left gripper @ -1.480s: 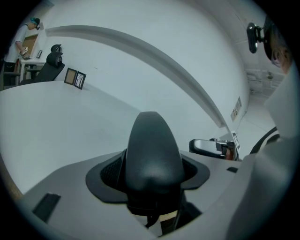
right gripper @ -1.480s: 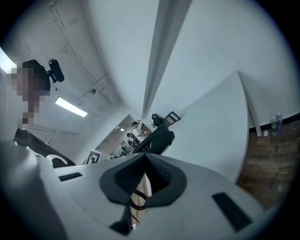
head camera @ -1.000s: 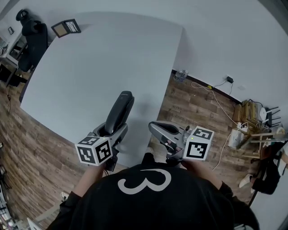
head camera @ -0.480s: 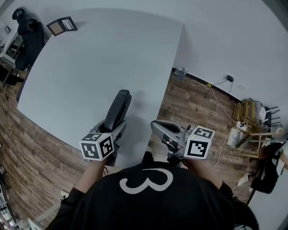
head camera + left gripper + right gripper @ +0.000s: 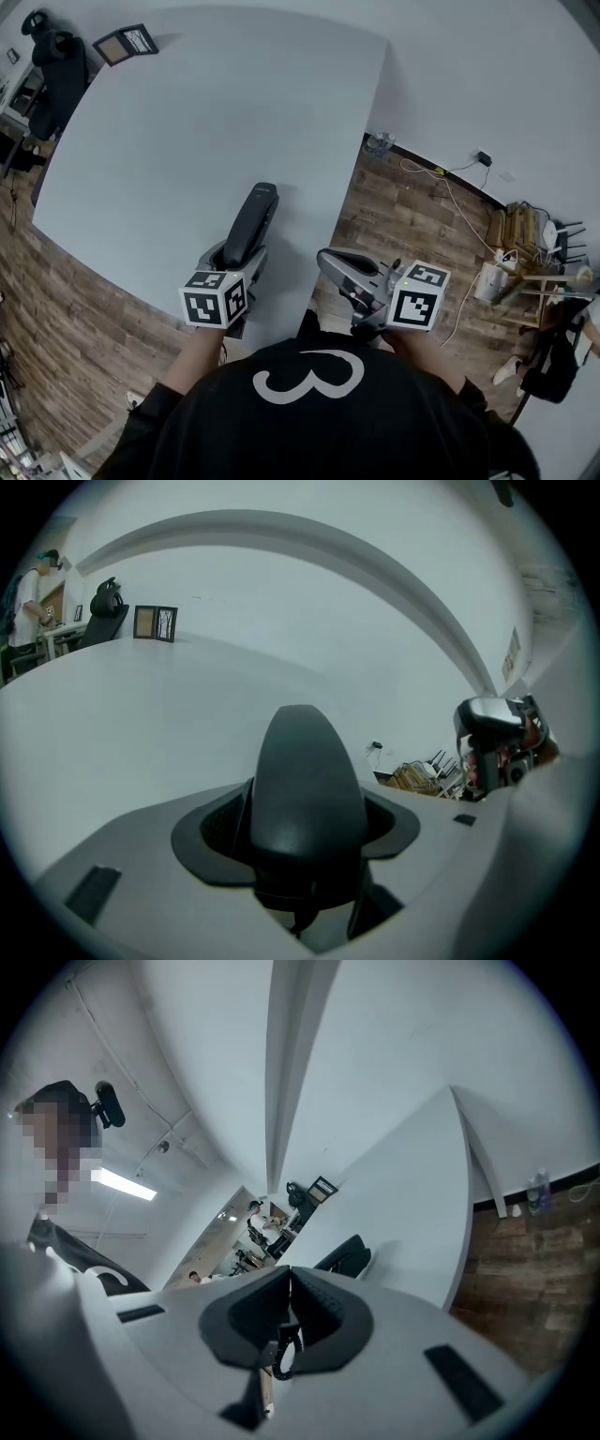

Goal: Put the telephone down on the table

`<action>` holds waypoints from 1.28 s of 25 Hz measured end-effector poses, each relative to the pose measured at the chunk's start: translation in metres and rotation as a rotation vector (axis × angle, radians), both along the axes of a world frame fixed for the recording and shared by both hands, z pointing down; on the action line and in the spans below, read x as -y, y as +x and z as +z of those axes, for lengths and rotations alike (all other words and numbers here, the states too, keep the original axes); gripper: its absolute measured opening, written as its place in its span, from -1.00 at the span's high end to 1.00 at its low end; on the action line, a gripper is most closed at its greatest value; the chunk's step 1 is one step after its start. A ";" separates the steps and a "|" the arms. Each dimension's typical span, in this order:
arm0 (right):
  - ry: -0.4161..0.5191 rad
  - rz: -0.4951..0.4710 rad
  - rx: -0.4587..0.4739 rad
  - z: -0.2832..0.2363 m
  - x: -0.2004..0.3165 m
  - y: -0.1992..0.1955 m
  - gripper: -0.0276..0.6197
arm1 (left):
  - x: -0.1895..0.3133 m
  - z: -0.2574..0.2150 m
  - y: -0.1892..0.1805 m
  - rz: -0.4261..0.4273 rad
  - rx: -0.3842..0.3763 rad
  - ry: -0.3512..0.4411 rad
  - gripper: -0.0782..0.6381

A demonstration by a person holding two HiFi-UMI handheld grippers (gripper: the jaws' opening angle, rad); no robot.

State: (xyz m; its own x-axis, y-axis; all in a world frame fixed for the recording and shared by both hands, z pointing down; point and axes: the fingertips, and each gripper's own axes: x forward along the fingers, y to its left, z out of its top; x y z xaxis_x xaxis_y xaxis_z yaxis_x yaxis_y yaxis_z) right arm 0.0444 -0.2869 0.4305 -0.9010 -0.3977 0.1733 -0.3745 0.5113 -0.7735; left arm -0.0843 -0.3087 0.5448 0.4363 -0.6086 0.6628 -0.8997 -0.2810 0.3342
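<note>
A black telephone handset (image 5: 251,223) sticks out of my left gripper (image 5: 234,259), whose jaws are shut on its lower end. In the left gripper view the handset (image 5: 305,794) fills the space between the pads and points out over the white table (image 5: 131,700). It hangs low above the table (image 5: 187,122), near the front edge, with its shadow close beside it; I cannot tell whether it touches. My right gripper (image 5: 334,266) is shut and holds nothing, just off the table's right edge. From the right gripper (image 5: 287,1309) view the handset's tip (image 5: 345,1254) shows over the table.
A framed picture (image 5: 125,44) stands at the table's far left corner, with a black office chair (image 5: 52,66) beyond it. Wooden floor (image 5: 412,225) lies to the right, with cables and clutter by the wall (image 5: 525,253).
My left gripper has carried the handset lower and a little forward, closer to the tabletop. The right gripper has hardly moved.
</note>
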 end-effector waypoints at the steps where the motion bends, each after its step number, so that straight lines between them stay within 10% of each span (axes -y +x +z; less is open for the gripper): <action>1: -0.005 0.002 0.005 0.000 0.001 0.000 0.88 | 0.000 0.001 0.000 0.003 0.005 0.005 -0.03; 32: -0.014 0.045 0.001 0.001 0.001 0.006 0.88 | -0.012 0.044 0.001 0.098 0.315 0.006 -0.03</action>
